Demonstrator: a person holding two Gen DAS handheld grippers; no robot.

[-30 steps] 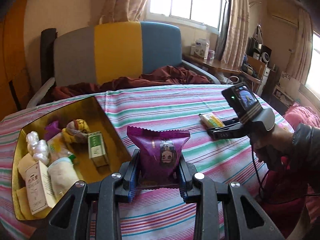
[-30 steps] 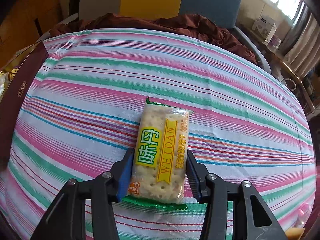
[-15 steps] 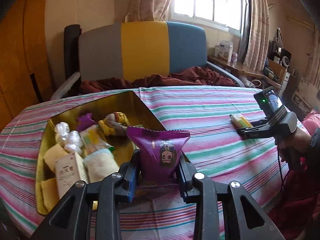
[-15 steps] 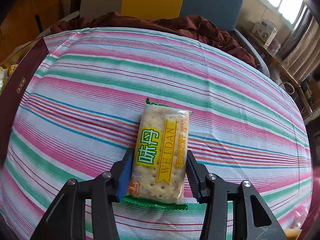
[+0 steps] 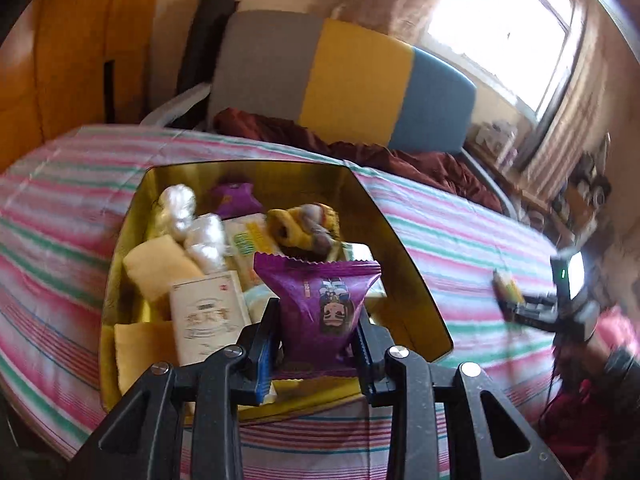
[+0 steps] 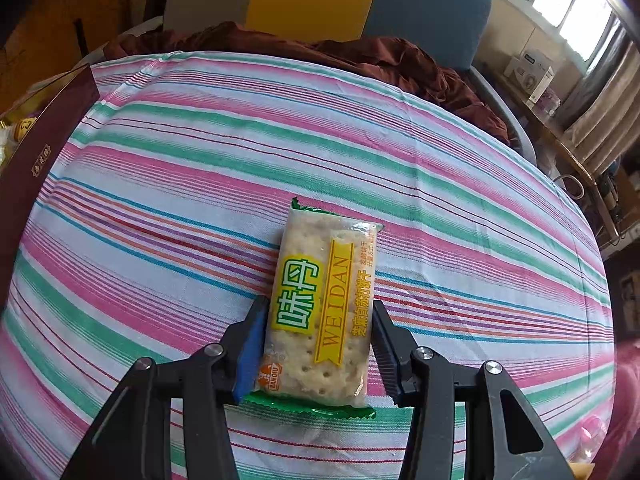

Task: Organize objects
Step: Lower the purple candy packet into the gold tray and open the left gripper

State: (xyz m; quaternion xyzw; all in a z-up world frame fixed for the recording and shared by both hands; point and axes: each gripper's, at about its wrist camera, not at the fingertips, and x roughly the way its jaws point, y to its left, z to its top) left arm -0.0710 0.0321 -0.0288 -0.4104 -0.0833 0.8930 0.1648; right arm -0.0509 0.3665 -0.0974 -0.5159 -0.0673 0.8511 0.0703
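Purple crinkle-edged snack packet with a cartoon face printed on it stands upright at lower centre of the left wrist view, clamped on both sides between the blue-padded black fingers of the left gripper. It hangs over the near part of the gold-lined rectangular gift box, which fills the middle of that frame on the pink, green and white striped tablecloth.

Inside the box, a cream carton with printed characters lies at lower left, just beside the left finger. Two yellow sponge-like blocks sit along the box's left wall. Clear-wrapped whitish bundles lie toward the upper left, a second purple packet against the far wall, and a yellow-and-brown wrapped sweet just behind the held packet. This view is blurred, so finer print cannot be read.

At the right edge of the same view the right gripper shows small, held by a hand, its tips at a yellow-green packet on the cloth.

In the right wrist view, that clear cracker packet with yellow-green label reading WEILDAN lies flat on the striped cloth at centre, lengthwise between the right gripper's fingers, which press its long edges: the claw grasps it without lifting it. The box's maroon outer wall shows at the upper left of this frame, well apart from the crackers.
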